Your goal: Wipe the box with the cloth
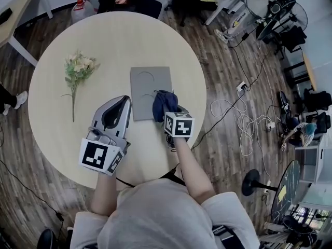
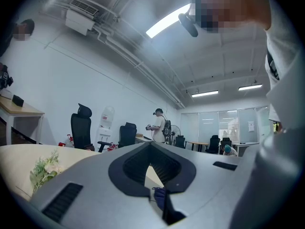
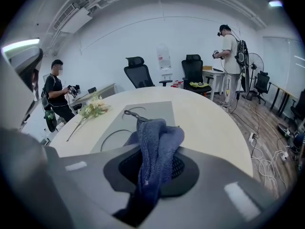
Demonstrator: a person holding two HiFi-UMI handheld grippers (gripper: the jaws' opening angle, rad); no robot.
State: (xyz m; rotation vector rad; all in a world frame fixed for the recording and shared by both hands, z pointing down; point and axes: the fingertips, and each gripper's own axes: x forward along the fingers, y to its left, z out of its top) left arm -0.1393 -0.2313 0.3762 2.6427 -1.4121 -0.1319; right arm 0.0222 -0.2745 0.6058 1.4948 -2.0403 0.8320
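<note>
Your right gripper (image 1: pixel 168 111) is clamped on the cloth (image 1: pixel 163 102) at the near right edge of the box (image 1: pixel 145 90), your left gripper (image 1: pixel 125 99), jaws together and empty, just left of it

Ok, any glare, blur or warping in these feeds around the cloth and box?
Head view: even light, sharp, cloth and box clear; fisheye bends the floor at the edges. Left gripper view: ceiling strip light glares, its own fingers fill the bottom, soft. Right gripper view: cloth crisp, dark vignetted corners, background curved.
</note>
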